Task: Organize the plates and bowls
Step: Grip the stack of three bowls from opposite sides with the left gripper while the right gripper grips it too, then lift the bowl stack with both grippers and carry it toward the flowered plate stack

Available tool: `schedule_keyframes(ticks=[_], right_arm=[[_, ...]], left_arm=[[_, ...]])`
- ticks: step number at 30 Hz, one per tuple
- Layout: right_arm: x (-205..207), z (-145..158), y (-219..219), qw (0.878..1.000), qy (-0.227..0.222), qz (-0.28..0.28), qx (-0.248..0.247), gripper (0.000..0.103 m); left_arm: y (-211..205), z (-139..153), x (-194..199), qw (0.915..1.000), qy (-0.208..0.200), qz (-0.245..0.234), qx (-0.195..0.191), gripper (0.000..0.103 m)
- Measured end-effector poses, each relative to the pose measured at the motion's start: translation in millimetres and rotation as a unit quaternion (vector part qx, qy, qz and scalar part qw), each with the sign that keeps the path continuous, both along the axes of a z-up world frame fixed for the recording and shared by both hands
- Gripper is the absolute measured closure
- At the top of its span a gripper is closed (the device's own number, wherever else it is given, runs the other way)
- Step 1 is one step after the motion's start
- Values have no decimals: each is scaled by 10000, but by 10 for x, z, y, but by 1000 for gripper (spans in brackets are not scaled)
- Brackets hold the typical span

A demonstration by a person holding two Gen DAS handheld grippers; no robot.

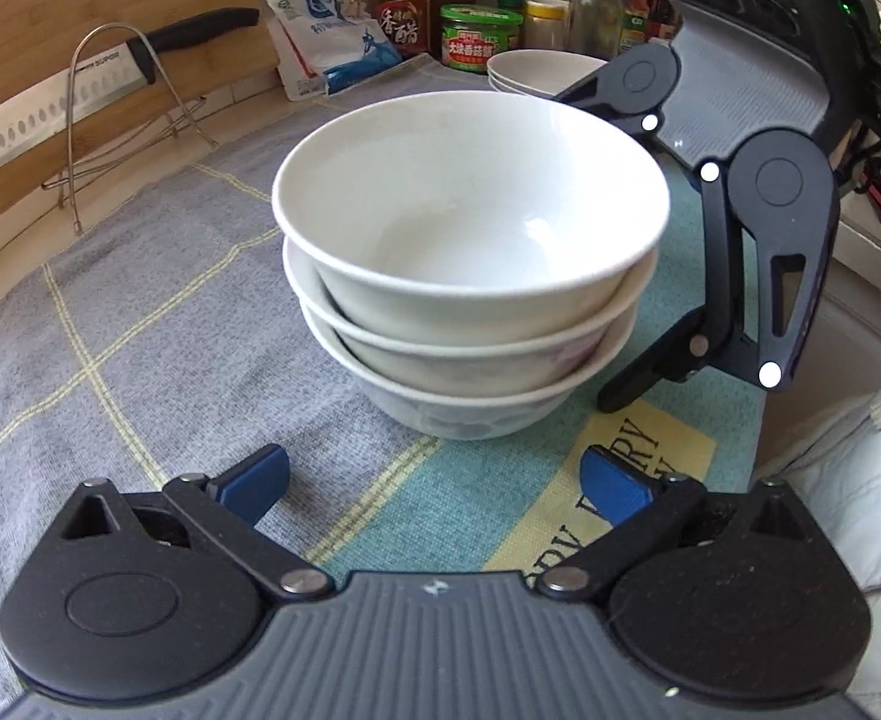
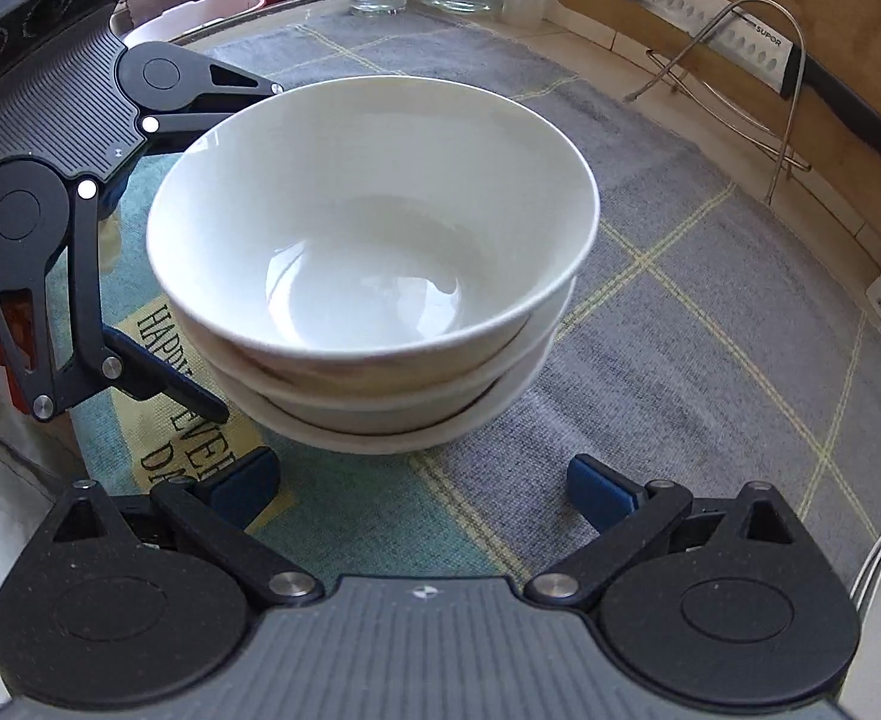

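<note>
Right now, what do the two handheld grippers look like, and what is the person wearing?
Both the left gripper and right gripper have black linkage arms with round pivot caps, silver rivets, blue finger pads and a ribbed grey body. White dots mark the linkages. Black cables trail behind the right gripper. A pale sleeve shows.

Stack of three white ceramic bowls, lowest with faint purple floral print. Grey woven cloth at frame left, pale-yellow grid lines; teal and yellow patch at lower right.
</note>
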State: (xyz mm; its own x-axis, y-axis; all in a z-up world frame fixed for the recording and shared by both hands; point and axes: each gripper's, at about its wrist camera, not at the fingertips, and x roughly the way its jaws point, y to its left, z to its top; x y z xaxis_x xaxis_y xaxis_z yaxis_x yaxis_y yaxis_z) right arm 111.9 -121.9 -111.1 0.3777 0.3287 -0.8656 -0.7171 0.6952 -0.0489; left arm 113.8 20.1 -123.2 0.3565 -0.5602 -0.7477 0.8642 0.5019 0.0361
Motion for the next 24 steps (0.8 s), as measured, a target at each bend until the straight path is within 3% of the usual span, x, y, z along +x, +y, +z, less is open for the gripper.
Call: schedule_keyframes(ticks=[10,14,24], right_arm=[[-86,-28,-78,9996,-83,-123,224,0],[-78,-9,-46,9998,-36,-164,146,0],[-95,210,48,9976,-313,601,166,0]], left_arm=[[64,-37,-39,9997,-127,-105,-198,0],[16,-19,-6,9999,-59,-129,-82,0],[28,159,119,9948,-235,-956,-263,3]])
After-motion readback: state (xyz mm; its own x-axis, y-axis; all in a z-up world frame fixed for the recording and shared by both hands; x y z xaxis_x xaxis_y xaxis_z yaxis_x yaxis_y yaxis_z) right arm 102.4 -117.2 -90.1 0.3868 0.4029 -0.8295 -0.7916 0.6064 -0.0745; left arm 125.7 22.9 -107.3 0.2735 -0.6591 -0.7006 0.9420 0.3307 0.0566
